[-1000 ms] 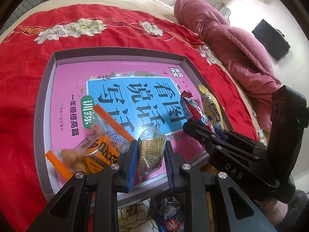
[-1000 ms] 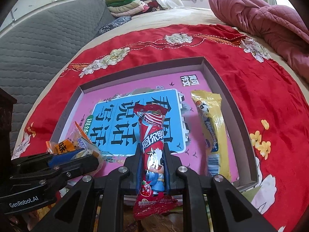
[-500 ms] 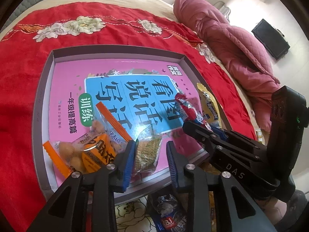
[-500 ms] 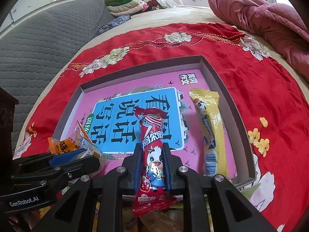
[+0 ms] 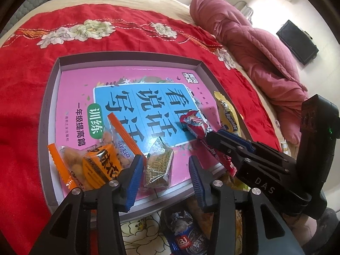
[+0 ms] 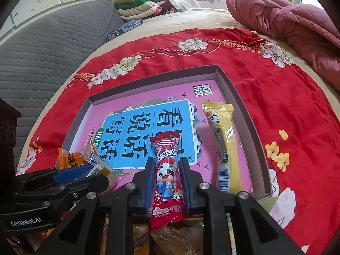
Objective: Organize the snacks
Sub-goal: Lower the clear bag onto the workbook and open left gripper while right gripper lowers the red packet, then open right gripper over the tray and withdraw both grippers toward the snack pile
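Observation:
A grey shallow tray point(image 5: 127, 55) lined with a pink book lies on the red bedspread. My left gripper point(image 5: 164, 159) hovers over its near edge, jaws opening. The clear packet of green crackers point(image 5: 158, 165) lies on the tray between the pads, with a gap on the right. An orange peanut packet point(image 5: 95, 161) lies just left of it. My right gripper point(image 6: 167, 161) is shut on a red candy stick packet point(image 6: 167, 170) over the tray's near edge; its jaws are easing apart but the pads still touch it. A yellow stick packet point(image 6: 223, 144) lies along the tray's right wall.
A heap of loose snack packets point(image 5: 187, 238) lies in front of the tray's near rim, under both grippers. A pink quilt point(image 5: 255, 42) is bunched at the right. A grey padded headboard point(image 6: 42, 53) stands at the left, folded clothes point(image 6: 140, 6) behind.
My left jaws have spread and let go of the green cracker packet, which now rests on the tray. The right gripper, still on the red stick, has shifted slightly toward the near rim.

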A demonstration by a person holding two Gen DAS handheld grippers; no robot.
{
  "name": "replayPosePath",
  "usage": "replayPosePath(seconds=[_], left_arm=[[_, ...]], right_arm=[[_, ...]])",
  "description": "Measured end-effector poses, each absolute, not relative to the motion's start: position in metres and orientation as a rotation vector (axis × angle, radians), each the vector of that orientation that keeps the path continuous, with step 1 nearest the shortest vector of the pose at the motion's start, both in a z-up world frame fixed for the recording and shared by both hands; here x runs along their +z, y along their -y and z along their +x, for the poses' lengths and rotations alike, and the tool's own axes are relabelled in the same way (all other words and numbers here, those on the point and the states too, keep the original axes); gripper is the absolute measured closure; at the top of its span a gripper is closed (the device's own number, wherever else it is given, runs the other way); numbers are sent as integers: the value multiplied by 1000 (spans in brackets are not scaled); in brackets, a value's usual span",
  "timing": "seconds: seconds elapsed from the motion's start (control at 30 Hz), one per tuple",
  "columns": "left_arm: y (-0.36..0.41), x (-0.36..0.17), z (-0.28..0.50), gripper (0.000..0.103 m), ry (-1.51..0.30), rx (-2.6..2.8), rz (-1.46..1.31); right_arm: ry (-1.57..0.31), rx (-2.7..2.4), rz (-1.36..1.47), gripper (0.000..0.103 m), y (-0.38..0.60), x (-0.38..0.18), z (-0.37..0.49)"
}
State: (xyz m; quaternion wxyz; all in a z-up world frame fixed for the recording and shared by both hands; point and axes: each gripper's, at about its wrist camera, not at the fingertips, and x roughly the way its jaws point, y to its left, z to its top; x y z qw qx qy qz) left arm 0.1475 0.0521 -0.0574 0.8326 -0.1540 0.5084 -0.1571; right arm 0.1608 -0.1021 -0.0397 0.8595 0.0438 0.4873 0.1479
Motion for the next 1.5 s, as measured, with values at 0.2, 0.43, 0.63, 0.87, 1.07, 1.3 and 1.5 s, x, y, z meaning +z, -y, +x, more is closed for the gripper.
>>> replayPosePath(seconds=[0.2,0.43,0.63,0.87,1.07,1.3,1.5], left_arm=[[-56,-56,148,57,-1077,-330,-337],[-56,-54,147,56,-1075,-332,-332],[-54,-47,144,48,-1067,-347,-335],[-56,-42,143,48,-1060,-350,-346],[-57,-39,142,48,-1055,-350,-348],[-55,-36,138,47,-1053,-356,-330],[-53,-36,138,47,-1054,-356,-320]], right_arm=[[-1017,303,84,80,105,-37,159],[-1013,271,64,80,110,-38,160],[-1014,268,74,80,112,-36,160],[-1002,291,75,80,122,-16,148],[-1016,311,-21,80,121,-12,132],[-1032,292,-75,80,114,-26,136],[-1047,284,-78,80,110,-36,144]])
